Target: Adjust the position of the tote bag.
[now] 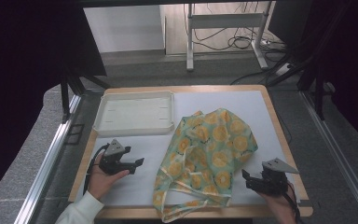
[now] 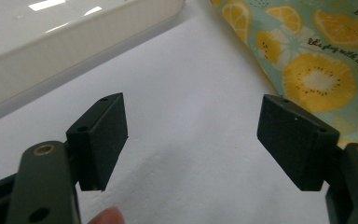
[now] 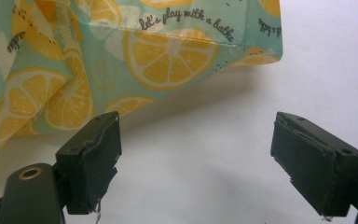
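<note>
You're holding both grippers, left gripper [image 1: 137,163] and right gripper [image 1: 245,176], wide-jawed and empty beside the crumpled, lemon-printed teal cloth [image 1: 209,149] lying between them.

Lab or recording studio, not home. Wooden table [image 1: 279,135] with white mat [image 1: 242,100] stands inside frame of aluminium rails [image 1: 51,154] at 9 and 3 o'clock. Black curtains [image 1: 23,56] hang on both sides, 10 and 2 o'clock. Grey carpet floor [image 1: 23,163] around table. At 12 o'clock, metal stand legs [image 1: 190,42] and loose cables [image 1: 237,42] on floor. Handheld grippers with cables, left [image 1: 137,162] and right [image 1: 246,176], mark data-capture rig.
</note>
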The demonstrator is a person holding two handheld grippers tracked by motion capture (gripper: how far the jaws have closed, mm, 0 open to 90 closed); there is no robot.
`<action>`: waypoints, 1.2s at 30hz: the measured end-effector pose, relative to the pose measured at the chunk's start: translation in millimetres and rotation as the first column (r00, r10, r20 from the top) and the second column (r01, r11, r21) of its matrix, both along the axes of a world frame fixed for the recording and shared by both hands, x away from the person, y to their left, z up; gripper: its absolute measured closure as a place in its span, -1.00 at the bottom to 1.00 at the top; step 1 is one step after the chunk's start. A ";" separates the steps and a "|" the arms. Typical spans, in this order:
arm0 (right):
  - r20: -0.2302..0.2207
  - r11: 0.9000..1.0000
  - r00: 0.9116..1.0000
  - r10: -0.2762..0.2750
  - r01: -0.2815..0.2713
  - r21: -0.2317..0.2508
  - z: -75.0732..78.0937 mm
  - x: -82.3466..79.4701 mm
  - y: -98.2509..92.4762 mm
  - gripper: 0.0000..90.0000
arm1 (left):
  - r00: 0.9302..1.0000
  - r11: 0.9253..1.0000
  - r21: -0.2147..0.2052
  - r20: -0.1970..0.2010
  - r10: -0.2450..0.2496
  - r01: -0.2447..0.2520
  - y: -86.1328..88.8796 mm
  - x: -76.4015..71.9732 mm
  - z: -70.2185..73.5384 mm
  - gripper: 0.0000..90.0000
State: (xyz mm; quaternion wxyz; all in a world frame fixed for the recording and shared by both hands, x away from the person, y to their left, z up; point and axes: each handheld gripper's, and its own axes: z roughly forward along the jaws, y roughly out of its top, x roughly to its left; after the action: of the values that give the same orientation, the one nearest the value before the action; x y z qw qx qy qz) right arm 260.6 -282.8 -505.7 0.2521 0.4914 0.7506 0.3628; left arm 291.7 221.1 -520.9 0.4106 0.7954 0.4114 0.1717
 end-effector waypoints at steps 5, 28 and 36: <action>0.004 1.000 1.000 0.016 -0.016 -0.009 -1.1 1.5 0.1 -0.64 | 1.000 1.000 0.008 0.009 0.006 -0.006 0.0 -0.2 -0.8 -0.38; -0.008 0.997 0.997 0.074 -0.073 0.028 -2.1 6.6 -10.9 -0.58 | 0.999 0.999 0.033 0.029 0.027 -0.028 -26.7 -17.1 18.3 -0.39; -0.011 0.997 0.997 0.082 -0.082 0.009 -2.8 4.0 -5.4 -0.57 | 0.999 0.998 -0.020 -0.012 0.053 -0.053 -14.4 -17.1 20.6 -0.38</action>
State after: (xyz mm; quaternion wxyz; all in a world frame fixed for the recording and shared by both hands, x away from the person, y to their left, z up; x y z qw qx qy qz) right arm 264.7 -288.3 -508.5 0.2307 0.4632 0.7700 0.3733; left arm 274.6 206.8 -500.3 0.4117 0.7808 0.4366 0.1738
